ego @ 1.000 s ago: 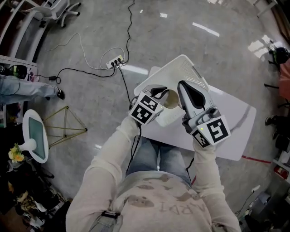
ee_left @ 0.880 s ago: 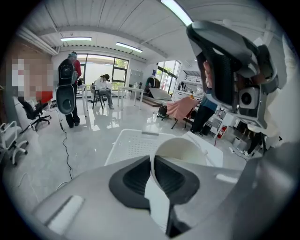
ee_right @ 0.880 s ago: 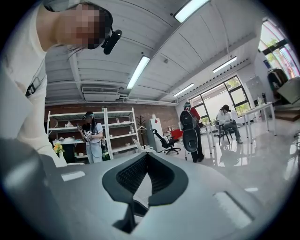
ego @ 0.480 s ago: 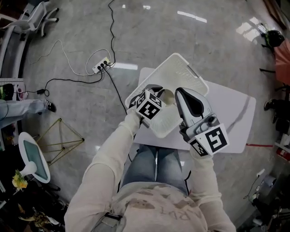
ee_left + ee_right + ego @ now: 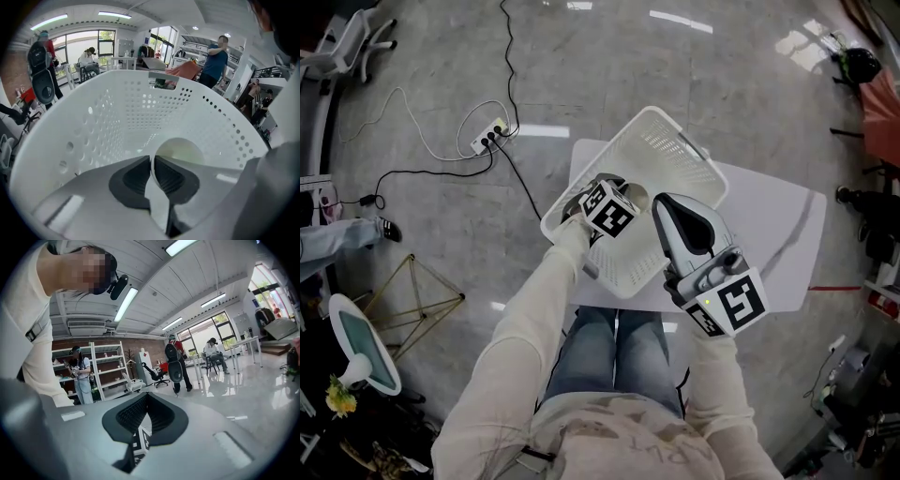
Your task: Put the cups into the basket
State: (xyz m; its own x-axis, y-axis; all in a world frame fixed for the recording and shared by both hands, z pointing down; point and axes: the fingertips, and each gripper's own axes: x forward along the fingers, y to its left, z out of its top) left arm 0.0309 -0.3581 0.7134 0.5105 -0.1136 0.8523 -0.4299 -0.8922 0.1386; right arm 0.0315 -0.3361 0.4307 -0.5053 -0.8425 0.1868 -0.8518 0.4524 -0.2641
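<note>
I find my left gripper [image 5: 151, 163] clenched on the cup's [image 5: 180, 151] wall. The cup sits inside the basket [image 5: 93, 117], mouth pointing straight ahead (release should suffice). Right gripper [image 5: 146, 401] is closed on nothing, over the basket's near edge.

The basket [image 5: 680, 155] is open in its far half, with perforated walls all round. Its near left corner is filled by the left tongs [image 5: 628, 195] and the cup [image 5: 640, 199] in them. The right tongs [image 5: 661, 202] hang over the near right part, just beside the left. Right of the basket the surface [image 5: 773, 239] lies bare to its edge.
</note>
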